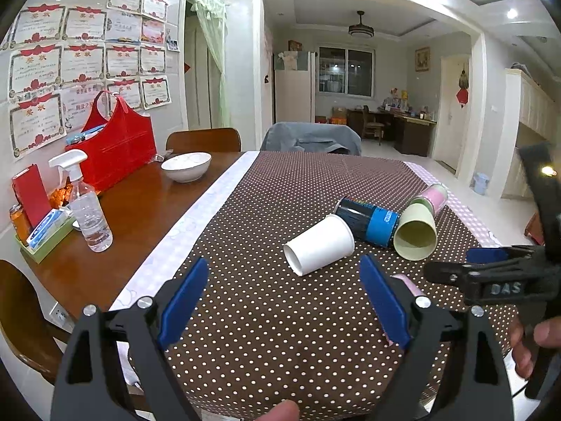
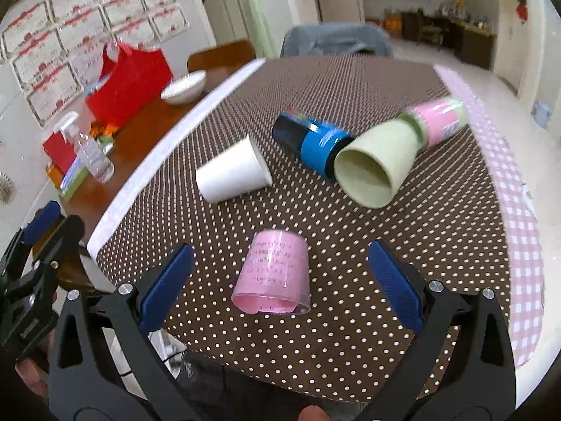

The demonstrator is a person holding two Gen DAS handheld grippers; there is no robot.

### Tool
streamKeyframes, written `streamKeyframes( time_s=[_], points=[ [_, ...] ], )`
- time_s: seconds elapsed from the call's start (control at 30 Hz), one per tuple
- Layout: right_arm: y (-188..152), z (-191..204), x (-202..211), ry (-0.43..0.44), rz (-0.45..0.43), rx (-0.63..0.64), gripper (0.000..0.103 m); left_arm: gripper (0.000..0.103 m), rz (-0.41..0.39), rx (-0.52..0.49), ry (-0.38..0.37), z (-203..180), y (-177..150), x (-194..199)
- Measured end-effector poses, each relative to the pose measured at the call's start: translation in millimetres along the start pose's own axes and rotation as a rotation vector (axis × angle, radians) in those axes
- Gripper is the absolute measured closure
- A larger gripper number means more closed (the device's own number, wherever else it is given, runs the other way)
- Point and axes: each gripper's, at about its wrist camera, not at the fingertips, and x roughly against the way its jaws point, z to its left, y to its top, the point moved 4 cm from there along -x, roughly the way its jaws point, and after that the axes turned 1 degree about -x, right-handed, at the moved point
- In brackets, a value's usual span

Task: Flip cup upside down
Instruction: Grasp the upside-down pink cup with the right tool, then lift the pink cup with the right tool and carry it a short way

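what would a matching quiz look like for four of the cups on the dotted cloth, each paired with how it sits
Things:
1. white paper cup
2. pale green plastic cup
3. clear cup with pink paper lining
4. dark cup with blue band

States:
A. standing mouth down, nearest the right gripper
B. on its side, wedged between two other cups
C. on its side, open mouth towards the camera
D. on its side, furthest left of the four

Pairs: 1-D, 2-C, 3-A, 4-B
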Motion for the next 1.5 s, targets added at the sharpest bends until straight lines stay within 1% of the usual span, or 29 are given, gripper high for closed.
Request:
streamKeyframes(
  time_s=[0.17, 0.3, 0.4, 0.6, 0.63, 0.7, 0.73, 0.8, 0.87, 0.9, 0.97, 1.0, 1.1, 1.2, 1.37, 1.5],
  points=[
    [2, -6, -29, 0.019, 0.135, -0.005, 0.006, 0.016, 0.023, 0.002, -0.007, 6, -6, -12],
    [4, -12, -50, -0.011, 0.230, 0.004, 0.006, 0.016, 0.035, -0.007, -0.016, 7, -10, -18],
    [6, -13, -65, -0.004, 0.297, -0.008, 0.006, 0.016, 0.043, -0.005, -0.025, 8, -12, -22],
    [4, -5, -80, 0.024, 0.389, 0.002, 0.007, 0.016, 0.072, 0.010, -0.040, 13, -20, -29],
    [4, -4, -82, 0.021, 0.396, 0.008, 0.008, 0.016, 0.074, 0.012, -0.041, 13, -20, -29],
    [5, -2, -87, 0.020, 0.418, 0.006, 0.015, 0.016, 0.079, 0.020, -0.046, 15, -21, -30],
    [5, -3, -90, 0.025, 0.434, 0.000, 0.017, 0.016, 0.081, 0.023, -0.048, 16, -22, -30],
    [5, -4, -97, 0.032, 0.463, -0.018, 0.028, 0.016, 0.082, 0.026, -0.048, 16, -22, -30],
    [7, -3, -104, 0.037, 0.486, -0.030, 0.033, 0.016, 0.084, 0.028, -0.049, 17, -24, -30],
    [8, 0, -108, 0.042, 0.500, -0.032, 0.034, 0.016, 0.086, 0.028, -0.049, 17, -25, -30],
    [10, 2, -112, 0.043, 0.512, -0.031, 0.034, 0.016, 0.092, 0.027, -0.049, 16, -26, -32],
    [11, 6, -114, 0.046, 0.517, -0.019, 0.038, 0.016, 0.095, 0.026, -0.050, 16, -26, -32],
    [13, 13, -114, 0.070, 0.504, -0.008, 0.040, 0.016, 0.097, 0.023, -0.051, 14, -27, -32],
    [12, 14, -105, 0.101, 0.477, -0.018, 0.041, 0.016, 0.094, 0.023, -0.048, 14, -26, -30],
    [13, 9, -92, 0.121, 0.423, -0.034, 0.041, 0.016, 0.090, 0.022, -0.045, 11, -22, -28],
    [20, 11, -81, 0.136, 0.351, -0.045, 0.041, 0.016, 0.084, 0.016, -0.043, 8, -19, -25]
  ],
)
